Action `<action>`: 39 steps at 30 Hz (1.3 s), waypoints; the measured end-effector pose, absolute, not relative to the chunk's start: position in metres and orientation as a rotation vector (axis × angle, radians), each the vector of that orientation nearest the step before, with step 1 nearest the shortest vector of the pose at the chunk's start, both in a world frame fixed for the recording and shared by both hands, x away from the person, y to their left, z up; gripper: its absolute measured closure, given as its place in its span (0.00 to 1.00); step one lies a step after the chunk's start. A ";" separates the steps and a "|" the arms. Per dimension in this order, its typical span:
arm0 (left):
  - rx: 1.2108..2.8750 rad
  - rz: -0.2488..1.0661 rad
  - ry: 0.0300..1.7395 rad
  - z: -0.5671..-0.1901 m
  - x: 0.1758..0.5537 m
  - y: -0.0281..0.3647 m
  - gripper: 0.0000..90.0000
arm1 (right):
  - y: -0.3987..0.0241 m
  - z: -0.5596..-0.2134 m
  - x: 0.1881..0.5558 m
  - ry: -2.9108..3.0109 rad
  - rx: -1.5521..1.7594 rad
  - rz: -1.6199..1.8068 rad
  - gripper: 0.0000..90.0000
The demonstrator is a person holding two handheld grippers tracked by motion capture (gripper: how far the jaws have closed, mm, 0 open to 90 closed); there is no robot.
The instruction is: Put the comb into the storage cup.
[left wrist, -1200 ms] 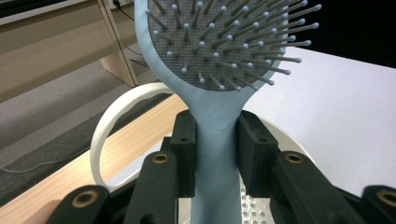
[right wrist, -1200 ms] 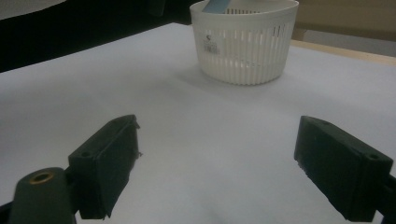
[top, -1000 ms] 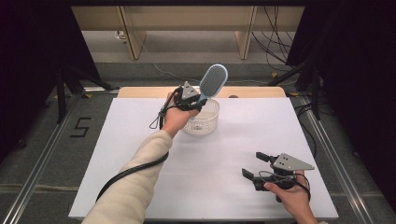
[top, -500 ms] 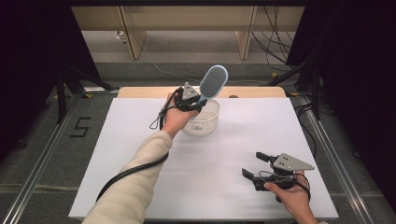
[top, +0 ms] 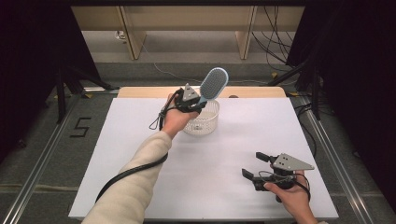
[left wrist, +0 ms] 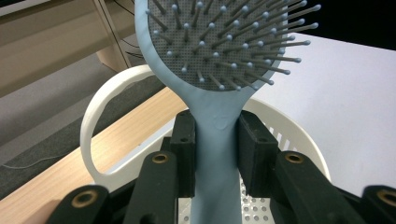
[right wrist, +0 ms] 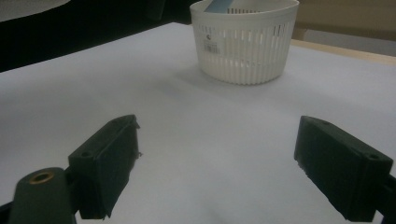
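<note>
A light blue hairbrush (top: 211, 86) is held over a white slotted basket (top: 201, 122) near the far edge of the white counter (top: 140, 149). Its handle is clamped between the two black pads of the left gripper (top: 200, 100), seen in close-up in the left gripper view, where the handle (left wrist: 217, 154) rises between the jaws. The brush's long axis is tilted, its oval bristled head (left wrist: 219, 37) pointing up and away toward the far right, above the basket's rim. The lower end of the handle is seen dipping inside the basket (right wrist: 245, 39) in the right gripper view. The left forearm, in a cream sleeve (top: 135, 186), is stretched diagonally across the counter. The right gripper (top: 256, 169) is held low near the counter's near right corner, well apart from the basket, its jaws spread wide with nothing between them.
</note>
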State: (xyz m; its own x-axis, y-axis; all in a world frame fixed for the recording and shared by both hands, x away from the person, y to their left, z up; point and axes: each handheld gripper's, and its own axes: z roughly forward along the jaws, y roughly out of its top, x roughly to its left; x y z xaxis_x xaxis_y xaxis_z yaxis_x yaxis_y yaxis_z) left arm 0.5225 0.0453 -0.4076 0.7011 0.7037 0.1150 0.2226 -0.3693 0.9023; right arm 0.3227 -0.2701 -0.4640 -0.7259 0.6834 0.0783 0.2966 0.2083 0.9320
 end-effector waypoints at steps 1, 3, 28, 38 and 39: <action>1.930 0.613 0.715 -0.408 0.523 0.045 0.78 | -0.270 -0.464 0.323 2.140 0.917 1.524 0.16; 1.932 0.611 0.715 -0.408 0.523 0.045 0.78 | -0.270 -0.464 0.323 2.139 0.917 1.524 0.16; 1.971 0.614 0.698 -0.411 0.524 0.042 0.77 | -0.270 -0.464 0.323 2.138 0.917 1.526 0.16; 2.004 0.619 0.670 -0.412 0.524 0.040 0.77 | -0.270 -0.464 0.323 2.136 0.915 1.525 0.16; 2.006 0.621 0.667 -0.412 0.524 0.039 0.77 | -0.270 -0.464 0.323 2.135 0.915 1.526 0.16</action>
State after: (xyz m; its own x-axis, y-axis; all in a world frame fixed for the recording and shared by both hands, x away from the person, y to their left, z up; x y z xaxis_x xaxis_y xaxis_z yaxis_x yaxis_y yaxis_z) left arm 0.5236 0.0394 -0.4119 0.7277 0.6659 0.1643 0.2114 -0.4457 0.8699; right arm 0.3228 -0.2702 -0.4640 -0.7255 0.6838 0.0777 0.2949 0.2070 0.9328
